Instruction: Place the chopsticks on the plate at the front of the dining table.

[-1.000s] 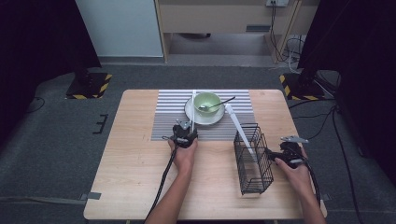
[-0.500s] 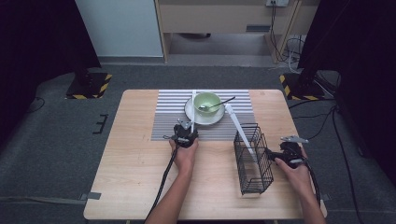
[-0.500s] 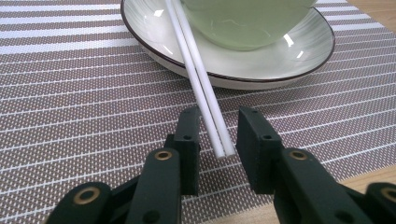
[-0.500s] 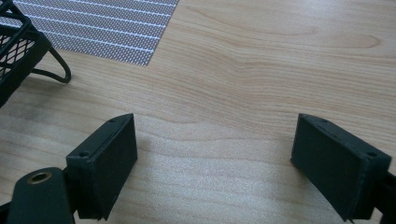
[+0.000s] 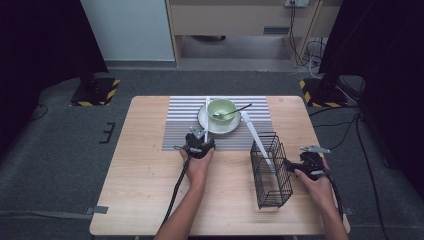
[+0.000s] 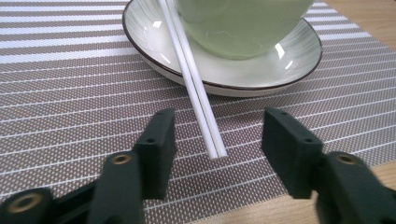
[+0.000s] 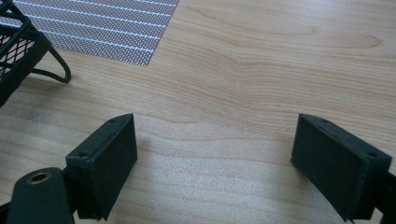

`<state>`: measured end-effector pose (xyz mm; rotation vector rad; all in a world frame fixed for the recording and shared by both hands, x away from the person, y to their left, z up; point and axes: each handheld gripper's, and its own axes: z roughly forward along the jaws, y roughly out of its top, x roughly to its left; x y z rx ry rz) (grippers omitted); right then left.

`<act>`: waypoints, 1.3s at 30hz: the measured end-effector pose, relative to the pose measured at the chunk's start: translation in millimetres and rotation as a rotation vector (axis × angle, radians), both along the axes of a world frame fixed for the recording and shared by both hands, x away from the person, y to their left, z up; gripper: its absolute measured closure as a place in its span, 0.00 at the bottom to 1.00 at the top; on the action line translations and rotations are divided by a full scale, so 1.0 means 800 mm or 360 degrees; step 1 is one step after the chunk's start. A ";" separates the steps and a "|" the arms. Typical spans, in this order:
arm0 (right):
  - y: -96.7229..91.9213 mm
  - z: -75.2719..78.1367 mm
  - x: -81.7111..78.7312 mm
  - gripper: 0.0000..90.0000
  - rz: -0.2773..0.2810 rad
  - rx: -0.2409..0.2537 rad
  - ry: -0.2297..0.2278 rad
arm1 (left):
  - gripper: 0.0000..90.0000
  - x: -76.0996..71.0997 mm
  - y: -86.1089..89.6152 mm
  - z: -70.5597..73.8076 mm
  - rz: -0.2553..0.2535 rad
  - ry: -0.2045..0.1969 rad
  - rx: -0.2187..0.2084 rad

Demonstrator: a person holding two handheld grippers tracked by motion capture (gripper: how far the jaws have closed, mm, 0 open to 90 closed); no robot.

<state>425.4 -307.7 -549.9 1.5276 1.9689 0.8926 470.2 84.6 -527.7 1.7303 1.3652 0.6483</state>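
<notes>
On the striped mat, chopsticks [image 6: 196, 88] let go: left gripper [image 6: 217, 135] jaws just opened, now apart on either side of the tips, touching nothing. Chopsticks propped on the saucer [image 6: 261, 74] beside the green bowl [image 5: 221, 108]. Right gripper [image 7: 215, 154] wide, empty, over bare counter [image 7: 261, 70] by the wire basket [image 5: 270, 170].

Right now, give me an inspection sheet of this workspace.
Surface: wooden table with a striped mat.
Job's things: white chopsticks leaning on the saucer, tips on the mat.
Clutter: green bowl with a spoon; black wire basket holding a white utensil.
Grippers: left gripper jaws have just been opening, chopstick ends between them, untouched; right gripper open over bare wood.
Cables: one trails from each gripper; more on the floor.
Surroundings: grey carpet, hazard-striped stand feet.
</notes>
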 end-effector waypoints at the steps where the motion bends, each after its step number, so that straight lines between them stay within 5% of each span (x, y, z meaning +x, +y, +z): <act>1: 0.000 0.000 0.000 0.16 0.0000 0.0000 0.0000 | 0.45 -0.001 0.000 0.001 -0.0003 -0.0003 0.0006; 12: 0.000 0.000 0.000 0.16 0.0004 -0.0001 -0.0001 | 0.32 -0.019 0.010 0.029 -0.0137 -0.0049 0.0037; 18: 0.000 0.000 0.000 0.16 0.0004 -0.0002 -0.0001 | 0.22 -0.023 0.022 0.037 -0.0218 -0.0011 0.0025; 39: 0.000 0.000 -0.001 0.16 -0.0002 -0.0005 -0.0002 | 0.05 -0.041 0.062 0.057 -0.0303 0.0026 0.0030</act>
